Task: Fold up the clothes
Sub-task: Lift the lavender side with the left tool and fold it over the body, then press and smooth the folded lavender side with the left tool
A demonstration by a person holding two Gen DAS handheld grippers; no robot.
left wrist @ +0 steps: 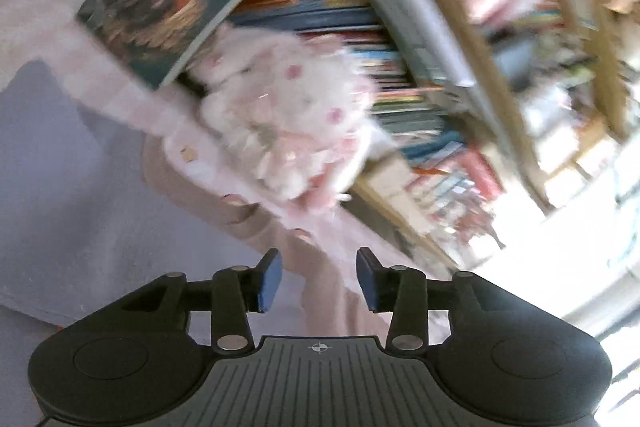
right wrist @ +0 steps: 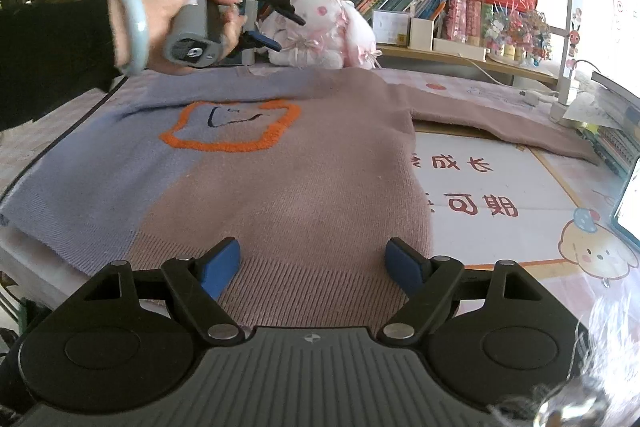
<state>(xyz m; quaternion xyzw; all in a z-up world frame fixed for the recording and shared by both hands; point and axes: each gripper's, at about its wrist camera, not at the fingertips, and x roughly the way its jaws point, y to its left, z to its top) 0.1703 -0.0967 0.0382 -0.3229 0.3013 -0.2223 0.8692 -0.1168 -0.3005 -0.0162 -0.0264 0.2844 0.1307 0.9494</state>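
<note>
- Sweater [right wrist: 248, 163] lies flat on the worktop [right wrist: 520, 163], lilac on one half and dusty pink on the other, with an orange outline [right wrist: 232, 131] on the chest. One sleeve [right wrist: 500, 123] stretches sideways away from the body.
- Right claw [right wrist: 314, 263] sits low over the sweater's ribbed hem, pointing along the garment, jaws wide apart with nothing between the blue pads [right wrist: 220, 267].
- Left claw [right wrist: 276, 23] is held above the sweater's far edge, near the collar, by a hand [right wrist: 180, 23] with a pale bangle [right wrist: 132, 27] and a dark sleeve [right wrist: 52, 59]; the wrist is cocked so the claw points toward the plush [right wrist: 324, 27] beyond the sweater.
- Left wrist view, blurred and tilted: left claw [left wrist: 319, 279] part-open, pads [left wrist: 270, 281] clear of any fabric, released; sweater [left wrist: 80, 187] beneath, plush [left wrist: 280, 123] ahead.
</note>
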